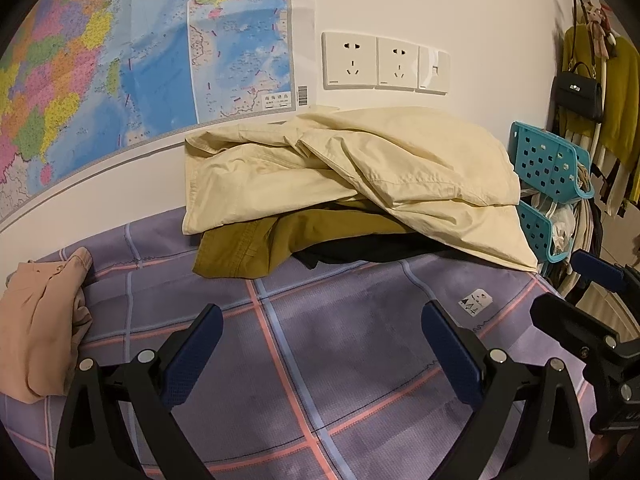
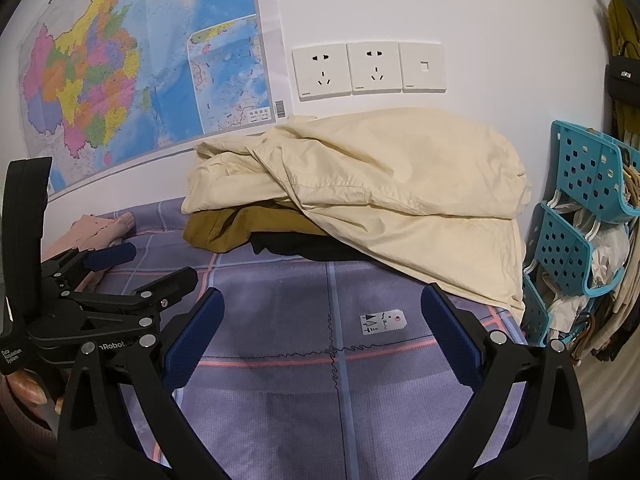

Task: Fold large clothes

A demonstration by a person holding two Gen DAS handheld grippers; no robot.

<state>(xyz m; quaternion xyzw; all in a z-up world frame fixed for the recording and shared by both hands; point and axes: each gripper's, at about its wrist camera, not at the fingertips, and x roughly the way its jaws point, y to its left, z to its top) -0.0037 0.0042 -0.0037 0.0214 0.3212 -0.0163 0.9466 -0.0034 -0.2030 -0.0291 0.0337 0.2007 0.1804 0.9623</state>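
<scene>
A cream garment [image 1: 360, 168] lies crumpled on top of a pile against the wall, over a mustard garment [image 1: 256, 248] and a black one [image 1: 360, 250]. The pile also shows in the right wrist view: cream garment [image 2: 380, 184], mustard garment [image 2: 236, 228], black garment [image 2: 304, 246]. A pink garment [image 1: 44, 332] lies bunched at the left on the purple plaid sheet [image 1: 340, 360]. My left gripper [image 1: 322, 324] is open and empty above the sheet, short of the pile. My right gripper [image 2: 322, 308] is open and empty beside it. The left gripper [image 2: 144, 264] shows at the left of the right wrist view.
A map [image 1: 140, 52] and wall sockets [image 1: 384, 62] are on the wall behind the pile. Teal plastic baskets [image 2: 588, 208] stand at the bed's right edge, with hanging clothes and a black handbag [image 1: 578, 94] beyond. A small white tag [image 2: 382, 322] lies on the sheet.
</scene>
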